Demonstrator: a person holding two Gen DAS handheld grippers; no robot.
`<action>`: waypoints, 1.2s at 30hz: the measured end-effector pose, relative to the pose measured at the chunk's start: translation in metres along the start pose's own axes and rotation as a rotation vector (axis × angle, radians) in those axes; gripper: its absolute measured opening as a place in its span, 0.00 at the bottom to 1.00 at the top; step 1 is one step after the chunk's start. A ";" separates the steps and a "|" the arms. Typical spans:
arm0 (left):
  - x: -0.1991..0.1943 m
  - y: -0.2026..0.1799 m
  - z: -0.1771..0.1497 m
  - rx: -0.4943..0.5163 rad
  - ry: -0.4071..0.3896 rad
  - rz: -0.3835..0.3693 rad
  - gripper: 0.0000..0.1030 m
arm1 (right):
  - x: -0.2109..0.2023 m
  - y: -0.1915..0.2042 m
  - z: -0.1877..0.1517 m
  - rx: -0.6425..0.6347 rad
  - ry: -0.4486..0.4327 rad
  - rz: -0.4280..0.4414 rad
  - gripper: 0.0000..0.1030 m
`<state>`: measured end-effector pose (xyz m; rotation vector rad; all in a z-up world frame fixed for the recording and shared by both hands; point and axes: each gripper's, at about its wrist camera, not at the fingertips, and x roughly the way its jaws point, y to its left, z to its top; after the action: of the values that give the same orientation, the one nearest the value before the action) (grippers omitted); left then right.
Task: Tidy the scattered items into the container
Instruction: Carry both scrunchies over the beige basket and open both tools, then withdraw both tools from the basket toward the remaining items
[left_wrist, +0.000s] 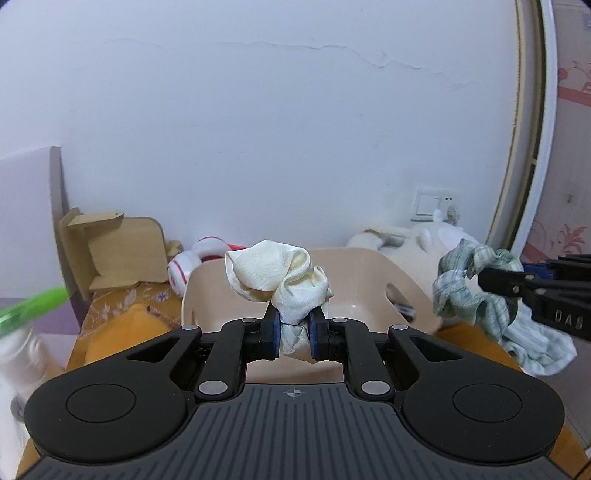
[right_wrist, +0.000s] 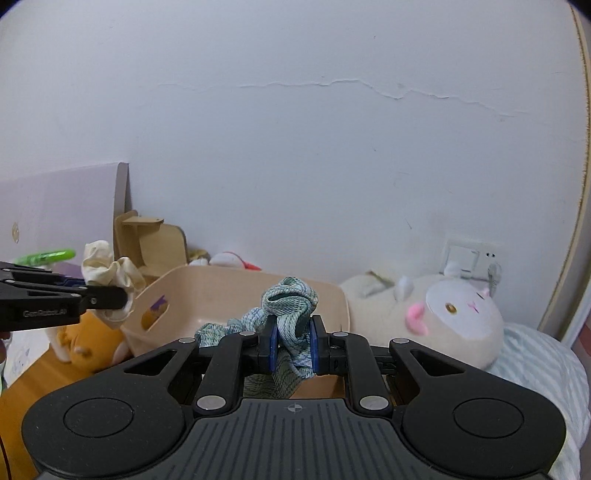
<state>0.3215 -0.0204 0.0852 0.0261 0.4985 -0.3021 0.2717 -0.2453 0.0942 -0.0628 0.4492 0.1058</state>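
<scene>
Two scrunchies hang in mid-air above a bed, each pinched by a hand-held gripper in front of the beige container (left_wrist: 373, 266). The left hand-held gripper (left_wrist: 294, 334) is clamped tight on a cream satin scrunchie (left_wrist: 273, 277), its blue pads biting only a narrow fold at the bottom while most of the fabric billows above the fingertips. The right hand-held gripper (right_wrist: 294, 345) is closed on a green plaid scrunchie (right_wrist: 291, 306) in much the same way, with a loose loop trailing off to the left of the jaws.

Neither item has reached the container's hollow; both sit just short of its near rim. The risk lies in those slim holds: slippery satin could slide free on a quick swing and drop onto the orange bedding outside the rim. The plaid scrunchie's dangling loop could snag the container's edge or its handle cut-out (right_wrist: 157, 314) and drag the light tub askew. With both tools converging on one opening, their fingers might also knock together. A plush toy (right_wrist: 439, 314) crowds the container's right side.
</scene>
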 end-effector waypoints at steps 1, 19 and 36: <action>0.011 0.001 0.006 0.002 0.016 0.000 0.14 | 0.008 0.000 0.004 -0.003 0.007 0.001 0.15; 0.158 0.030 -0.015 -0.069 0.437 0.057 0.16 | 0.153 -0.001 -0.020 -0.001 0.308 -0.003 0.18; 0.086 0.038 0.004 -0.208 0.292 -0.107 0.81 | 0.089 -0.008 -0.001 0.081 0.151 -0.023 1.00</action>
<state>0.4066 -0.0087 0.0460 -0.1613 0.8211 -0.3519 0.3521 -0.2452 0.0550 0.0040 0.6029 0.0604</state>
